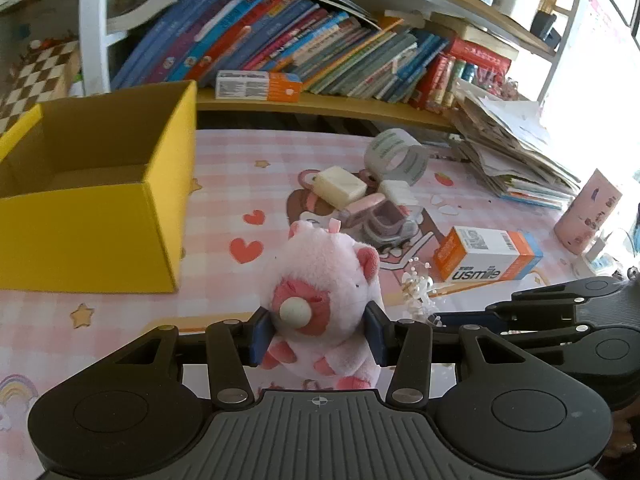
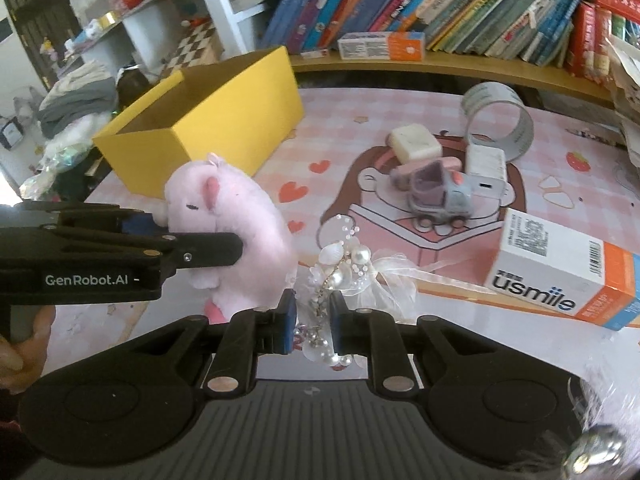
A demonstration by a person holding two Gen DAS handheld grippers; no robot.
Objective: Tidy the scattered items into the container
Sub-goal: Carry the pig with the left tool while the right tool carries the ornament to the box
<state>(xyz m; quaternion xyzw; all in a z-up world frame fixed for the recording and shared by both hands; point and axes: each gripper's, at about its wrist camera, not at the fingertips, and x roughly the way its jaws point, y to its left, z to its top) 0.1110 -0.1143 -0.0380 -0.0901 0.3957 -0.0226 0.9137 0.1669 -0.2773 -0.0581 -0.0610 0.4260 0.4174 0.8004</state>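
Note:
My left gripper (image 1: 318, 330) is shut on a pink plush pig (image 1: 324, 280), held above the pink tablecloth; the pig (image 2: 232, 232) also shows at the left of the right wrist view. My right gripper (image 2: 312, 320) is shut on a pearl and shell hair ornament (image 2: 344, 276) with white ribbon, seen in the left wrist view as the ornament (image 1: 416, 288). The open yellow box (image 1: 100, 196) stands to the left and looks empty; the box (image 2: 208, 120) lies beyond the pig. Still on the table are two cream blocks (image 1: 340, 186), a toy car (image 2: 436, 190), a tape roll (image 2: 500, 116) and a usmile carton (image 2: 568, 276).
A shelf of leaning books (image 1: 320, 48) runs along the back, with a small carton (image 1: 258, 86) on its ledge. A heap of papers (image 1: 512, 148) and a pink cup (image 1: 588, 212) sit at the right. A hand (image 2: 24, 352) holds the left gripper's handle.

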